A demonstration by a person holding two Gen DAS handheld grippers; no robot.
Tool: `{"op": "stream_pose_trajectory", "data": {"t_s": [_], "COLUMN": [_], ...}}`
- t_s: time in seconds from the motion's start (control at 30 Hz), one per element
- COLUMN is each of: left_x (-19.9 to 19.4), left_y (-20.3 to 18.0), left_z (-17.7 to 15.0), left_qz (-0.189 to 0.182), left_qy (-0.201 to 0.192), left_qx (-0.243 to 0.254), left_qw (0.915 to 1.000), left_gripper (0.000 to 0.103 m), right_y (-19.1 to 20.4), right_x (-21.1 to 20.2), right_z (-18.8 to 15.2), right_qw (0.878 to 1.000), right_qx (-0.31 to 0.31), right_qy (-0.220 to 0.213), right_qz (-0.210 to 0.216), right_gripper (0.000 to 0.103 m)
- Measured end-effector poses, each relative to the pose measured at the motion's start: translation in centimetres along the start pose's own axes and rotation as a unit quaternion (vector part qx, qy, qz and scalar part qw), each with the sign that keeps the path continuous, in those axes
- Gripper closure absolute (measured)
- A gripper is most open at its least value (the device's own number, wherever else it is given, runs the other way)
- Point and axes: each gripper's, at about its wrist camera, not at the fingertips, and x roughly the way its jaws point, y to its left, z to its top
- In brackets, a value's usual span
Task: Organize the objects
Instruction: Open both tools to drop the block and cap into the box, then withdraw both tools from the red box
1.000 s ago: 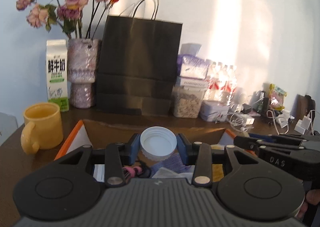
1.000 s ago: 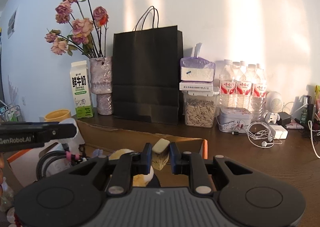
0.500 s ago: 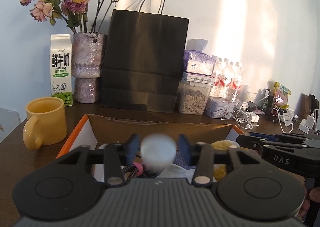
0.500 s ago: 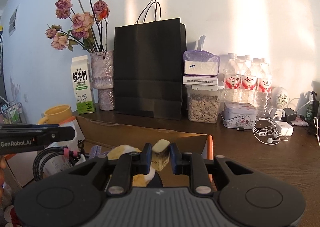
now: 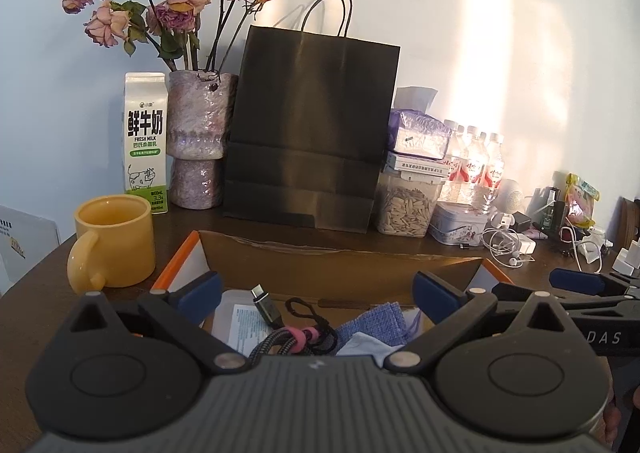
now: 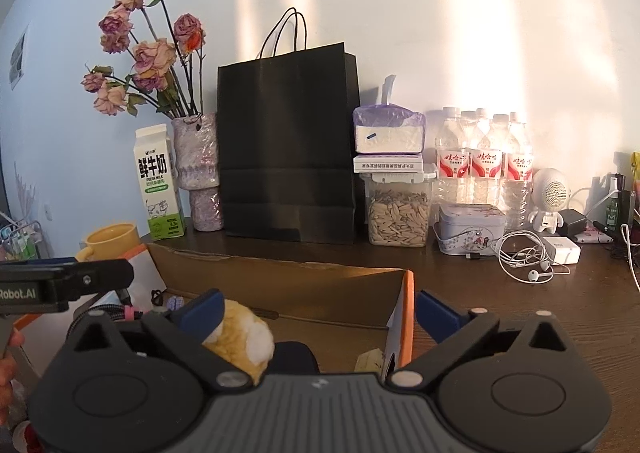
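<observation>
Both grippers, left [image 5: 316, 295] and right [image 6: 318, 311], have just opened wide, dropping cap and block into the box [image 5: 340, 267]. Cable [image 5: 276, 333] near left: light, floppy; grab its bundled middle.

Cardboard box [image 5: 344, 269] open at top; access from above unobstructed. Yellow mug [image 5: 114, 239] stands just beside its left wall. Black paper bag [image 5: 312, 133] and seed container [image 5: 408, 207] block the far side.
</observation>
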Motion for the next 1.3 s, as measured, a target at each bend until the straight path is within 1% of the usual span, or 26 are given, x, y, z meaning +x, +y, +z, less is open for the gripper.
{"op": "stream_pose_trajectory", "data": {"t_s": [0.33, 0.8, 1.07, 1.3], "left_x": [-1.3, -5.8, -8.8, -10.8], "left_y": [-0.7, -0.7, -0.3, 0.5], "left_z": [0.6, 0.8, 0.4, -0.4], "left_qz": [-0.003, 0.005, 0.007, 0.014], "left_qy": [-0.012, -0.019, -0.02, -0.012], "left_qx": [0.004, 0.014, 0.018, 0.02], "left_qw": [0.9999, 0.9997, 0.9996, 0.9996], "left_gripper": [0.0, 0.0, 0.0, 0.0], "right_y": [0.5, 2.5, 4.2, 5.5], "right_x": [-1.2, -5.0, -7.3, -9.2], "right_z": [0.2, 0.1, -0.6, -2.1], "right_qw": [1.0, 1.0, 0.999, 0.999], "right_qx": [-0.004, -0.019, -0.027, -0.038], "right_qy": [-0.011, -0.023, -0.012, 0.004], "right_qz": [0.009, 0.008, 0.025, 0.033], "right_gripper": [0.0, 0.0, 0.0, 0.0]}}
